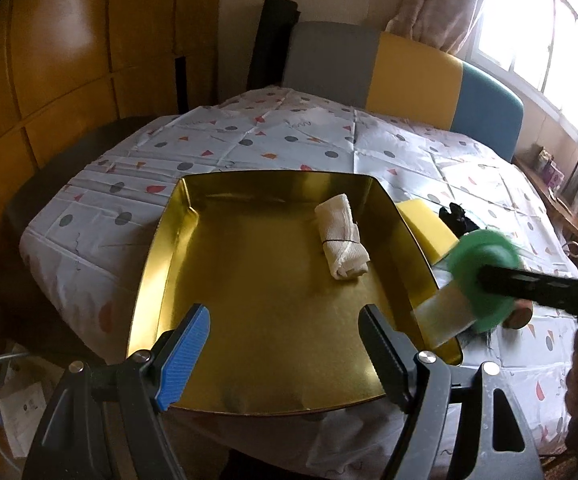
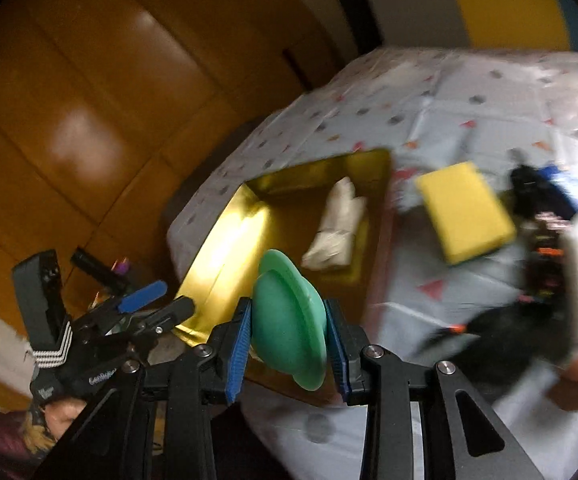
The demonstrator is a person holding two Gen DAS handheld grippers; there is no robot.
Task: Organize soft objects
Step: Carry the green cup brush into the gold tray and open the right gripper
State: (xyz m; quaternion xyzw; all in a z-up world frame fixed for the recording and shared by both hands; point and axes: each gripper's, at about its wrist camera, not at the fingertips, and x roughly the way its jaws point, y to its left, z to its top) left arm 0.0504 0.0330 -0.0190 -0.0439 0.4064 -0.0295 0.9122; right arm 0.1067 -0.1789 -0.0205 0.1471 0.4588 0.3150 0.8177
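Over the near edge of the gold tray [image 1: 177, 264], left hand-held gripper [image 1: 285, 354] spread wide, pinching nothing. Inside the tray toward its far right side, a rolled white cloth [image 1: 343, 238]. Just beyond the tray's right wall on the desk [image 1: 249, 140], a yellow sponge [image 2: 465, 210], partly hidden in the left view by a green disc-shaped soft object [image 2: 289, 320] pinched flat between the pads of the right hand-held gripper [image 2: 287, 338]. Farther right, dark blurred clutter [image 2: 537, 200].
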